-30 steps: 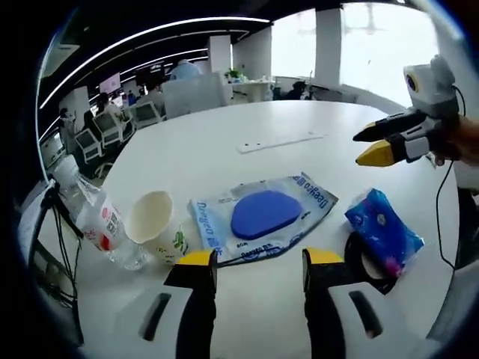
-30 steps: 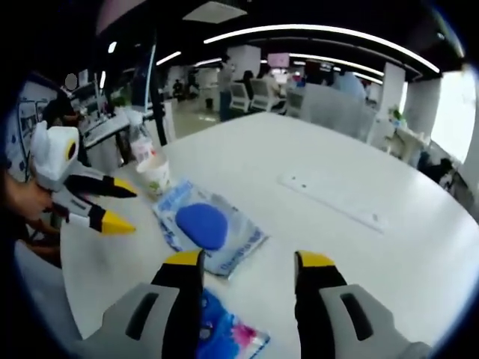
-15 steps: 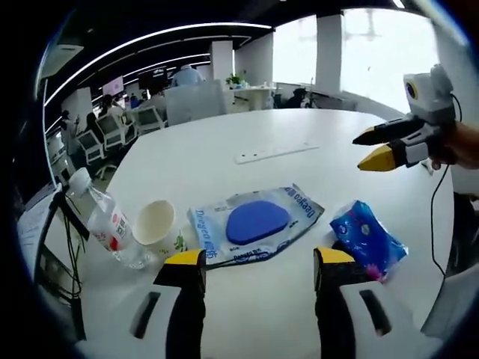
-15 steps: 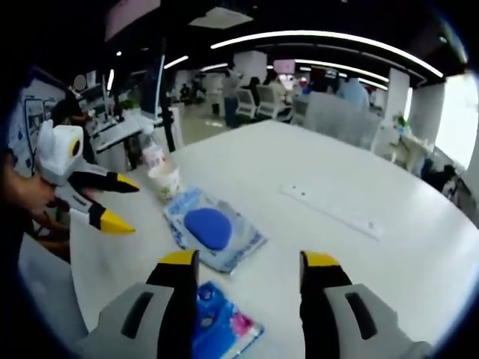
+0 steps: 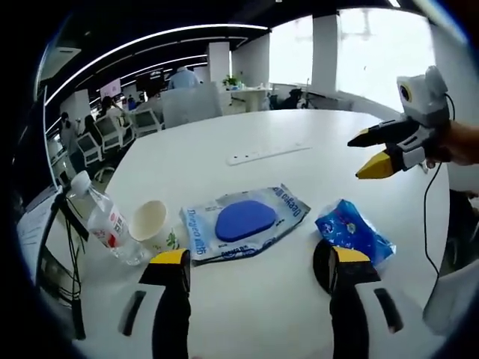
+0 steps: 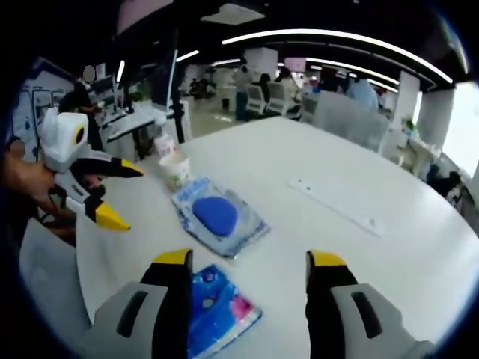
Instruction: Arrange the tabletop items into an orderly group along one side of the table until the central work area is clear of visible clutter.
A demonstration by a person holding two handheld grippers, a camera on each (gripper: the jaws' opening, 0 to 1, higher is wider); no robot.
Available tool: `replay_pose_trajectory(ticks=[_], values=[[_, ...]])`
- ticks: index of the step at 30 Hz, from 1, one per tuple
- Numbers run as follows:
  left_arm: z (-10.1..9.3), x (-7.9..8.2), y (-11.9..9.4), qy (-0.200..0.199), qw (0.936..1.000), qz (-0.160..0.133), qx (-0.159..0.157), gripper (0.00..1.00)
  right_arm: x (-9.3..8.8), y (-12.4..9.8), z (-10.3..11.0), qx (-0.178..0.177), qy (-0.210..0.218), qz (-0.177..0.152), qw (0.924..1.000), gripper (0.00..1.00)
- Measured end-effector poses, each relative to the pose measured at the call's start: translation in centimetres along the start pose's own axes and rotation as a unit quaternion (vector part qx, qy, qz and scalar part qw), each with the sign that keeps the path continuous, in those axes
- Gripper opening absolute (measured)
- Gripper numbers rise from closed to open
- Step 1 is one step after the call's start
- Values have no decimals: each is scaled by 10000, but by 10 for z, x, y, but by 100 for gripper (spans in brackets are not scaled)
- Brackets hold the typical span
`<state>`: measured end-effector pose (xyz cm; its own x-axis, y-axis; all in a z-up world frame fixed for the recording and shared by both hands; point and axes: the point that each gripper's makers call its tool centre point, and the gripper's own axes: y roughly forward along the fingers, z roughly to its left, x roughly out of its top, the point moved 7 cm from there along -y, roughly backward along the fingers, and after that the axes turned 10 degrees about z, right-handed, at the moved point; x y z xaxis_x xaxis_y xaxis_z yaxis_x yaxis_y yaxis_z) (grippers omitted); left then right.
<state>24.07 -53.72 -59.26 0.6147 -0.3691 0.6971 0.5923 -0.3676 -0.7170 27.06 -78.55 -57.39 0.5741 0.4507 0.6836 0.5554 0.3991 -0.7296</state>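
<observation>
Both grippers, left gripper (image 5: 258, 263) and right gripper (image 6: 249, 268), are held wide and empty. Ahead of the left fingers, a paper cup (image 5: 150, 223) stands open, contents unseen, beside a water bottle (image 5: 102, 223), a clear pouch (image 5: 243, 222) enclosing a blue pad, and a tissue pack (image 5: 353, 231) on the worktop (image 5: 247, 142).

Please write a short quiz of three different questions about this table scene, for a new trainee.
1. True or false: the paper cup stands between the water bottle and the pouch with the blue pad.
2. Which item lies nearest the right gripper? A) blue tissue pack B) paper cup C) water bottle
3. Fill in: the left gripper is ___, holding nothing.

Key: 1 true; 2 A; 3 open.
</observation>
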Motion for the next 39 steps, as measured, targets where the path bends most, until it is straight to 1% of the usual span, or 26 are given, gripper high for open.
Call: replay_pose_trajectory(ticks=[4,9,14,19,22,24,26,28,33,37,39], values=[[-5,-1,-3,-4,10000,-10,-30,81,-6,-5,-3,-6,-43,23,10000,58],[-15,-4,-8,81,9998,-90,-164,88,-13,-11,-4,-8,-98,50,9999,58],[-22,-8,-10,167,9995,-81,-240,91,-21,-15,-6,-20,-103,112,9999,56],[-30,-11,-11,200,9992,-87,-347,94,-24,-17,-8,-33,-255,153,9996,54],[-35,-12,-12,289,9987,-84,-406,94,-27,-17,-9,-11,-313,191,9993,51],[-37,-13,-13,273,9985,-99,-461,94,-30,-16,-10,1,-352,234,9991,50],[-38,-13,-13,300,9985,-112,-443,93,-32,-15,-10,24,-370,251,9990,49],[-40,-15,-13,419,9981,-101,-432,93,-35,-12,-9,79,-374,285,9989,48],[-44,-19,-12,478,9978,-42,-451,92,-45,-6,-9,166,-442,465,9978,44],[-47,-23,-12,448,9978,-23,-493,92,-52,-2,-8,219,-532,605,9965,41],[-49,-26,-11,460,9975,-24,-530,91,-55,1,-7,263,-570,652,9959,41]])
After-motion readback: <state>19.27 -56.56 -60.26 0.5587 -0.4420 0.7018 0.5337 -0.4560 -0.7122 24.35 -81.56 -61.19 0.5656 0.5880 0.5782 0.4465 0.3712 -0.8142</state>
